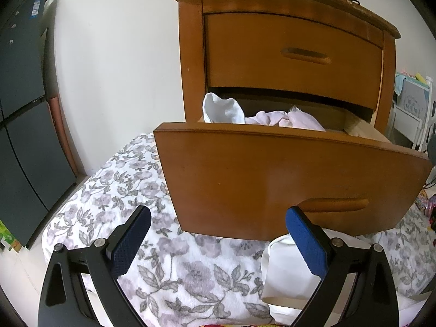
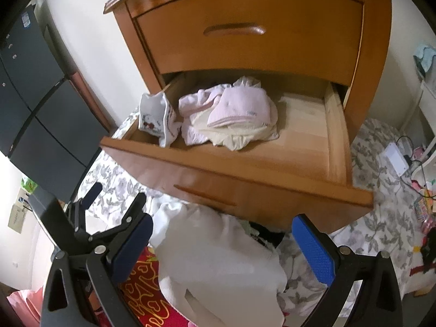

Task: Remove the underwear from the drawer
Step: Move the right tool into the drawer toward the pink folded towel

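The nightstand's lower drawer [image 2: 305, 133] is pulled out; its front panel [image 1: 272, 179] fills the left wrist view. Inside lies a crumpled pile of pink and cream underwear [image 2: 231, 114], seen over the rim as pink folds [image 1: 286, 120]. A white printed garment [image 2: 156, 117] leans in the drawer's left corner [image 1: 222, 109]. My left gripper [image 1: 218, 214] is open, low in front of the drawer panel, holding nothing. My right gripper [image 2: 223, 222] is open too, above and in front of the drawer, empty. The left gripper [image 2: 117, 197] also shows at the lower left of the right wrist view.
The upper drawer [image 2: 245, 32] is closed. A floral blanket [image 1: 122, 185] covers the floor, with a white cloth bundle [image 2: 218, 259] and a red heart-patterned cloth [image 2: 144, 286] under the drawer front. A dark cabinet [image 1: 24, 136] stands left; a power strip and cables [image 2: 395, 158] lie right.
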`<state>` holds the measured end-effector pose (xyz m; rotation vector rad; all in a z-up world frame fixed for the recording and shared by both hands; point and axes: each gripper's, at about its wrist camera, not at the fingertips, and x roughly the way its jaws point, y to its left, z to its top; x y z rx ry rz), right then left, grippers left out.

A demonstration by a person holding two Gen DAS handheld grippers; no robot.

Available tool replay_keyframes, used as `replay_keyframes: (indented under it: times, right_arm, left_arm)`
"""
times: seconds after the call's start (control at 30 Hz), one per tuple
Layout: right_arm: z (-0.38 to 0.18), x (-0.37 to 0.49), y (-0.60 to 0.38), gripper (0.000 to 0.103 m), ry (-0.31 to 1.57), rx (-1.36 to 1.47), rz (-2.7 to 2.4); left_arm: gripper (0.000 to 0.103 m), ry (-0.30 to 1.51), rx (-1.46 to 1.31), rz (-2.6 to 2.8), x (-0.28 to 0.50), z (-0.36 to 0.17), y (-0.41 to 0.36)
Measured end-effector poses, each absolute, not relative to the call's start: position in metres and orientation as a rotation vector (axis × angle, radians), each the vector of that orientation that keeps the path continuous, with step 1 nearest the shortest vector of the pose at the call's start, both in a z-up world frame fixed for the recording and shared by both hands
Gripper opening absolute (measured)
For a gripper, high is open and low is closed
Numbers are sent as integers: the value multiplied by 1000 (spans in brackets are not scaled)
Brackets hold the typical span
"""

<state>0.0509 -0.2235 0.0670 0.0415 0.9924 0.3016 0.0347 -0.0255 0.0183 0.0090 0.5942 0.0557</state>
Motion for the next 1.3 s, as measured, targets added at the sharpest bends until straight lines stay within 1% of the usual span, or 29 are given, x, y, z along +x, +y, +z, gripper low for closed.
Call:
replay_keyframes:
  times: [0.33,0.57,0.8,1.03,1.23,1.3]
  right_arm:
    - [117,80,-213,103,886,-11,301]
    - [133,122,-188,103,888,-58,313]
    - [105,165,-169,103,991,-45,254]
    - [58,199,-158,103,1122,-11,196]
    - [34,221,-150,102,1166,-38,155]
    - [28,227,-149,99,1175,-51,138]
  left_arm:
    - [99,589,-6,61,35,20,-23]
    - [99,637,-21,92,43,13,-19]
    - [99,678,-52,87,50,6,-14]
    - [99,693,-55,74,52,4,-13]
    - [99,711,-59,61,54,1,-13]
    - [99,718,-62,58,55,0,-12]
